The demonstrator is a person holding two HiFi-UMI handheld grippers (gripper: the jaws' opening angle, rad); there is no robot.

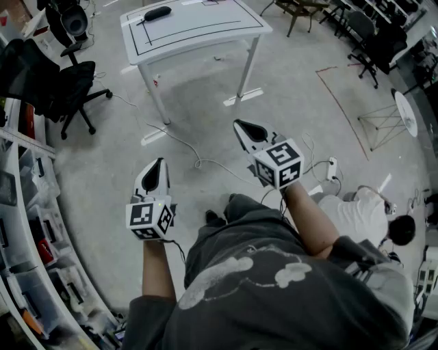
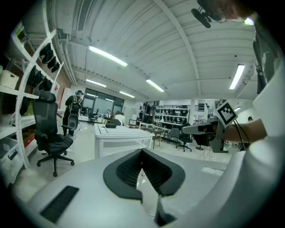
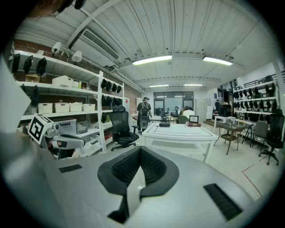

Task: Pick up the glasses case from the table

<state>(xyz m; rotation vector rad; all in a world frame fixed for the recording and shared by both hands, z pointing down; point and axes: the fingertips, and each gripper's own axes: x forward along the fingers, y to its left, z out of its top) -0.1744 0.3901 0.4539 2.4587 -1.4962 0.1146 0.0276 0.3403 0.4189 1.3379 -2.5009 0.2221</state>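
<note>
Glasses case (image 1: pixel 157 12) — dark, oblong, flat on the far left part of the white table (image 1: pixel 205 31), well apart from both grippers and untouched. Step in hand, judging by that gap: the approach, with the reach not yet begun.

From the left: white shelving (image 1: pixel 24 205) with bins along the left wall, and a black office chair (image 1: pixel 72 85) beside it on the far side. Next, left gripper (image 1: pixel 158 166), jaws pressed together with nothing between them, held out over bare floor and aimed toward the table. Past it, a pale cable (image 1: pixel 198 160) looping across the grey concrete floor (image 1: pixel 109 157) between person and table. Then right gripper (image 1: pixel 244 127), a little farther out than the left, claw likewise closed tip to tip on nothing.

Next move, as a judgement: walking up to the table's near edge, spreading one claw wide enough for the case, coming down across its narrow width rather than its length, then pinching and lifting. Worth minding — the cable underfoot, and a smooth table top likely to let a hard case slide if nudged before the pinch.

Farther right: a red line (image 1: pixel 342 102) marked on the floor, a person (image 1: pixel 359 215) in a white top low on the floor at near right, dark chairs (image 1: pixel 366 41) at far right. Large open workshop-like room, strip lights (image 3: pixel 152 59) overhead.
</note>
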